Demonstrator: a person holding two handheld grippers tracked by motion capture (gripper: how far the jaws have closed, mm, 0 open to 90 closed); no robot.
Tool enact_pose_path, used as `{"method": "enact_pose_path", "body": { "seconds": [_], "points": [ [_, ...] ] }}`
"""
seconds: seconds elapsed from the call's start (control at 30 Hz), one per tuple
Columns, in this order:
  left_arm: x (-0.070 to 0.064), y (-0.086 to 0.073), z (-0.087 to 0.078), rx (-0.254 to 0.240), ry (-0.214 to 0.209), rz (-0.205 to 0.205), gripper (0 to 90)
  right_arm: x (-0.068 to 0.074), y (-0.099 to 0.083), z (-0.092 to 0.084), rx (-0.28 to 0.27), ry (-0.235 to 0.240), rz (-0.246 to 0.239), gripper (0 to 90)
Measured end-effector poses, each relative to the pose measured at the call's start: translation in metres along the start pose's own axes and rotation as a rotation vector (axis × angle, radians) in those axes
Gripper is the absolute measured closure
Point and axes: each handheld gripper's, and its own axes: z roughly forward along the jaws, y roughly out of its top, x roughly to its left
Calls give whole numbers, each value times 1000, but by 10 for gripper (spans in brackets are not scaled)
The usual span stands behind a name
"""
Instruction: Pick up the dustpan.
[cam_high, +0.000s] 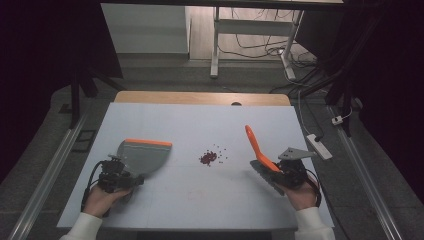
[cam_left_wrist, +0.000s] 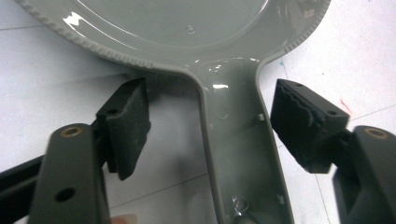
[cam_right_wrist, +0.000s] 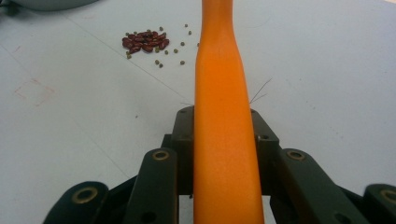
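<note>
One dustpan (cam_high: 144, 156), one brush (cam_high: 257, 144)

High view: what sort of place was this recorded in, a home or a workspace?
Probably a lab or recording workspace: a white-topped table on a bare floor, loose cables under a metal-framed desk, and a power strip beside the table.

The dustpan (cam_left_wrist: 224, 56) looks like glossy grey plastic with a ribbed rim. The brush handle (cam_right_wrist: 224, 140) is smooth, matt orange plastic. The 2 left pads (cam_left_wrist: 128, 126) seem rough black rubber. The table (cam_high: 190, 200) is matt white.
</note>
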Motion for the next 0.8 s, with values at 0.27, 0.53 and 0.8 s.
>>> {"method": "enact_pose_path", "body": {
  "seconds": [0.27, 0.53, 0.8],
  "points": [
    [0, 0, 1, -20, -13, -10, 458, -1, -1, 1, 3, -2, 3, 693],
    [0, 0, 0, -46, -34, -25, 574, -2, -1, 0, 0, -6, 4, 693],
    [4, 0, 0, -59, -37, -38, 609, -2, -1, 1, 4, -1, 8, 694]
  ]
}}
